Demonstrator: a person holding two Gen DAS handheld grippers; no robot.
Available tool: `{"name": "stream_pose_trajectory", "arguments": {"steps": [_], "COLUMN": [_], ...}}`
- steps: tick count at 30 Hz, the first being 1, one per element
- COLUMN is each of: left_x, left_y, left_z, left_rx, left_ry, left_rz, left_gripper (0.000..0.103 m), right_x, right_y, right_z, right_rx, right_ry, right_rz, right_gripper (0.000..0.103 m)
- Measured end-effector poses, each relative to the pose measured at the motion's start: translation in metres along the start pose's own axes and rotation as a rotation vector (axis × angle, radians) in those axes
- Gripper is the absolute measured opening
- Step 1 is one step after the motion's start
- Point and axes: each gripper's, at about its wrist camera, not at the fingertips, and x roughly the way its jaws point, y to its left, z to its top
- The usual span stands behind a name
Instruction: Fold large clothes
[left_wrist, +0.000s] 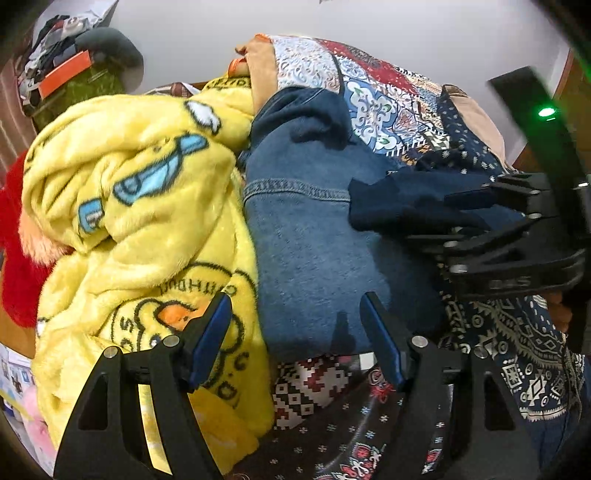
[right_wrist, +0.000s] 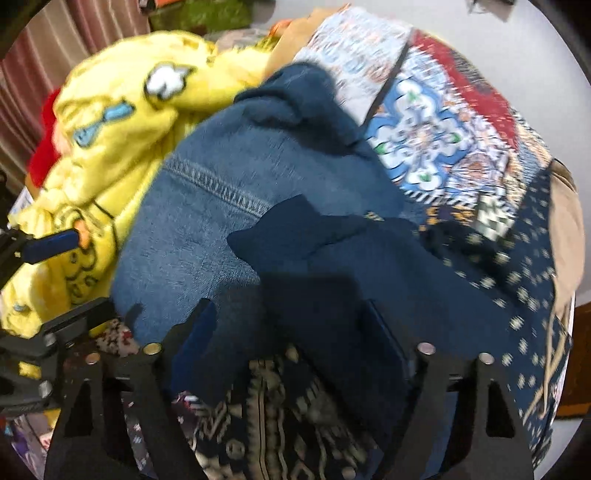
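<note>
Denim garment at frame centre, atop heap beside yellow fleece. Left gripper jaws partly open, poised over denim's lower edge, nothing clamped. Right gripper partly open astride dark navy fold; view blurred, pad contact possibly present, cannot tell.

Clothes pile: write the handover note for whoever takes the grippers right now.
Left gripper: open, empty, over the blue denim garment beside the yellow duck fleece.
Right gripper: jaws around a dark navy cloth on the denim; a firm grip cannot be confirmed.
Patterned fabrics lie heaped behind.
Done: nothing visibly folded.
Left: pull one garment free, spread it, fold it.
</note>
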Motion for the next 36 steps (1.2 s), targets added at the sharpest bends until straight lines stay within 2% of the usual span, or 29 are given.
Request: {"name": "stream_pose_trajectory", "arguments": {"steps": [2,4,5,7,12,19,24,27,30,33,36], "left_x": [0.004,0.007,0.009,0.011,0.012,0.014,0.03,0.045,0.052,0.053,0.054], "left_y": [0.004,0.006,0.007,0.008,-0.002,-0.053,-0.088,-0.097,-0.094,-0.084,-0.082], "left_z": [-0.003,-0.005,-0.007,-0.008,-0.006,0.006,0.015,0.02,0.027,0.031,0.028], "left_rx": [-0.011,-0.02,-0.025,-0.036,-0.034,0.069,0.113,0.087,0.007,-0.09,-0.108], "left_ry": [0.008,0.014,0.02,0.029,0.045,0.057,0.074,0.094,0.073,0.048,0.035], "left_rz": [-0.004,-0.002,0.0,-0.002,-0.025,-0.068,-0.073,-0.04,0.007,0.022,0.046], "left_gripper": [0.071,0.071,0.071,0.071,0.071,0.071,0.071,0.071,0.071,0.071,0.074], "right_x": [0.012,0.019,0.019,0.017,-0.016,-0.09,-0.143,-0.164,-0.173,-0.174,-0.163], "right_y": [-0.001,-0.003,-0.006,-0.01,-0.034,-0.082,-0.126,-0.156,-0.18,-0.206,-0.228], "right_z": [0.001,0.001,0.001,0.002,-0.009,-0.023,-0.057,-0.083,-0.107,-0.133,-0.162], "right_rx": [0.001,0.0,0.004,0.014,0.109,0.299,0.418,0.478,0.527,0.584,0.636], "right_ry": [0.02,0.02,0.016,0.012,-0.089,-0.268,-0.381,-0.427,-0.445,-0.441,-0.414], "right_rz": [-0.029,-0.065,-0.058,-0.061,-0.014,0.039,0.036,0.007,-0.036,-0.066,-0.083], "right_gripper": [0.062,0.035,0.031,0.018,0.014,0.012,0.012,0.012,0.012,0.012,0.012]}}
